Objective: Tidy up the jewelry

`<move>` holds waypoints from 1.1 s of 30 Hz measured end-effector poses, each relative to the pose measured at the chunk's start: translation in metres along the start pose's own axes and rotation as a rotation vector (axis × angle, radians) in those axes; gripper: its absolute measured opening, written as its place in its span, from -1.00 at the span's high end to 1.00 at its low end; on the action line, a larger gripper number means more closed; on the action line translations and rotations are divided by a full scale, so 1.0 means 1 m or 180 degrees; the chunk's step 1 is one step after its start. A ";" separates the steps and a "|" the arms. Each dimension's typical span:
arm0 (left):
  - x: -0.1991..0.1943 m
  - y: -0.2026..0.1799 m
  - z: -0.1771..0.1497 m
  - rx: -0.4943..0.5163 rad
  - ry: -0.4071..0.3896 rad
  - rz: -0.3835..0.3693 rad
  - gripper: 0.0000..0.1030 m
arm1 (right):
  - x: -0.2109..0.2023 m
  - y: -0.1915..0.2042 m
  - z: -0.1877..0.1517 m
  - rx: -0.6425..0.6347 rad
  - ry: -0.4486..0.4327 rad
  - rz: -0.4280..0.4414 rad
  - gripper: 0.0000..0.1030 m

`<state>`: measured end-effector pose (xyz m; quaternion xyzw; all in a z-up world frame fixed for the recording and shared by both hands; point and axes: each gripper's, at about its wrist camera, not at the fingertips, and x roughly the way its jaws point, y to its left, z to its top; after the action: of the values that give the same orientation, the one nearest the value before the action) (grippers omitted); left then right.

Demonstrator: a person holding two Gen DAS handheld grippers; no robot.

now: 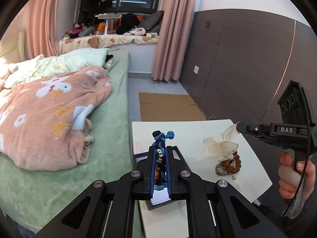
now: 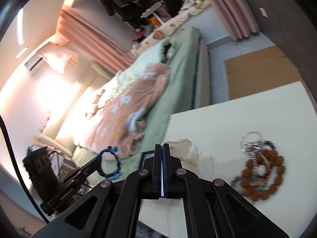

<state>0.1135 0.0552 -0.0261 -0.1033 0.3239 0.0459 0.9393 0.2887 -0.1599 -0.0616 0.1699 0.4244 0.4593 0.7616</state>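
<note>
My left gripper (image 1: 160, 148) is shut on a blue braided bracelet (image 1: 161, 138) strung with white and orange beads, held above the left edge of the white table (image 1: 188, 130). From the right wrist view this bracelet (image 2: 111, 162) hangs as a loop from the left gripper (image 2: 98, 158). My right gripper (image 2: 162, 145) is shut on the top of a sheer white pouch (image 2: 186, 150). The pouch (image 1: 220, 144) droops from the right gripper (image 1: 238, 126) onto a pile of brown bead bracelets (image 1: 230, 164). That pile (image 2: 263, 170) lies on the table's right part, with a clear ring (image 2: 251, 140) beside it.
A black-framed flat box (image 1: 176, 150) sits under the left gripper at the table's left edge. A small silver ring (image 1: 233, 178) lies near the pile. A bed (image 1: 111, 130) with a peach blanket (image 1: 49, 119) is on the left; cardboard (image 1: 168, 107) lies on the floor beyond.
</note>
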 end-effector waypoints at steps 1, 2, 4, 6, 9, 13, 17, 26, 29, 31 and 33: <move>-0.001 0.002 0.000 -0.0004 -0.0008 0.0015 0.82 | 0.003 0.004 -0.001 -0.0015 0.0012 0.0040 0.96; -0.003 0.005 0.000 -0.0013 -0.0016 0.0033 0.82 | 0.006 0.007 -0.003 -0.0028 0.0028 0.0068 0.96; -0.006 0.010 0.000 -0.0033 -0.0029 0.0062 0.82 | 0.014 0.013 -0.004 -0.0053 0.0066 0.0132 0.96; -0.008 0.016 0.000 -0.0054 -0.0038 0.0085 0.82 | 0.021 0.017 -0.006 -0.0071 0.0105 0.0207 0.96; -0.008 0.021 -0.001 -0.0082 -0.0042 0.0108 0.82 | 0.035 0.027 -0.008 -0.0077 0.0162 0.0418 0.96; -0.006 0.024 -0.001 -0.0113 -0.0023 0.0108 0.82 | 0.064 0.039 -0.014 -0.0111 0.0379 0.0591 0.68; -0.001 0.021 -0.002 -0.0110 0.0004 0.0068 0.82 | 0.069 0.028 -0.022 -0.0061 0.0374 0.0298 -0.56; 0.022 0.000 -0.004 -0.0101 0.0150 -0.0074 0.81 | 0.030 0.002 -0.022 -0.0026 0.0270 -0.0130 -0.56; 0.028 -0.009 -0.003 -0.0134 0.0211 -0.0172 0.79 | 0.011 -0.004 -0.023 -0.0068 0.0149 -0.0332 -0.56; 0.036 -0.011 -0.001 -0.0231 0.0315 -0.0216 0.66 | -0.002 -0.012 -0.023 -0.0003 0.0088 -0.0374 -0.56; 0.041 -0.014 0.000 -0.0280 0.0345 -0.0172 -0.23 | -0.013 -0.021 -0.023 0.0083 0.0032 -0.0379 -0.56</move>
<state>0.1481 0.0422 -0.0493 -0.1556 0.3690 0.0290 0.9158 0.2794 -0.1850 -0.0821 0.1519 0.4435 0.4086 0.7831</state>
